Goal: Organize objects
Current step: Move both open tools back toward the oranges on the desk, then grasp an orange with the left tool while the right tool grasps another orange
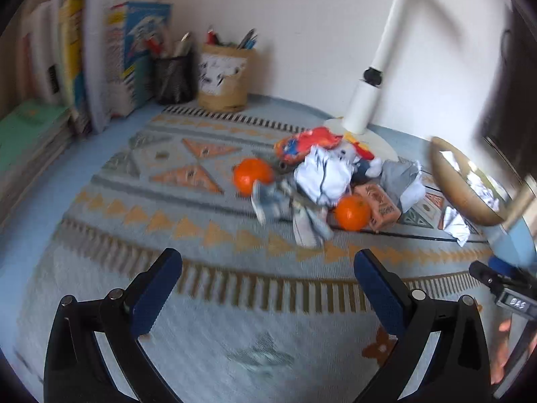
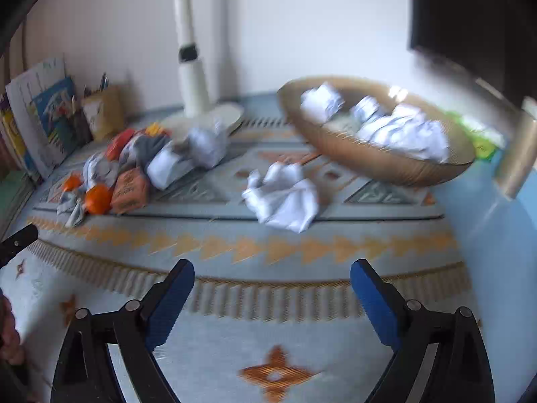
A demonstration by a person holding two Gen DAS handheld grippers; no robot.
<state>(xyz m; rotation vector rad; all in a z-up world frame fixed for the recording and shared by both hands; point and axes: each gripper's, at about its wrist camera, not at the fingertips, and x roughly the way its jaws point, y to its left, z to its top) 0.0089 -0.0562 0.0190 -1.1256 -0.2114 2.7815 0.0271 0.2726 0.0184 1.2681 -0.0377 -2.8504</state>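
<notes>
so here's how we read it, going left to right. over on the left side of the worktop there's the messy pile (image 1: pixel 322 181): two oranges, a little orange carton (image 1: pixel 382 206), some colourful wrappers and a few crumpled paper balls all touching each other on the patterned mat (image 1: pixel 188 201). our left gripper (image 1: pixel 268 262) hovers just short of that pile, fingers spread wide with nothing between them, only mat showing in the gap. the nearer orange (image 1: pixel 352 213) sits ahead and a bit to the right of its fingers.

moving right, there's a loose crumpled paper wad (image 2: pixel 283 198) lying on its own on the mat, well apart from the pile and just beside the near-left rim of the woven basket (image 2: pixel 386 164). our right gripper (image 2: pixel 272 268) has its fingers wide apart too, empty, and that wad is almost dead ahead of them, centred between the two blue pads. it's lumpy with no real long axis, maybe slightly wider side to side, so we reckon any approach angle works.

furthest right, the basket already holds several paper balls, so our guess is paper goes in there. the bit that matters: the right hand is clearly nearer to the loose wad and to the basket, while the left is nearer the pile. so we'd say right goes straight forward for the wad.
</notes>
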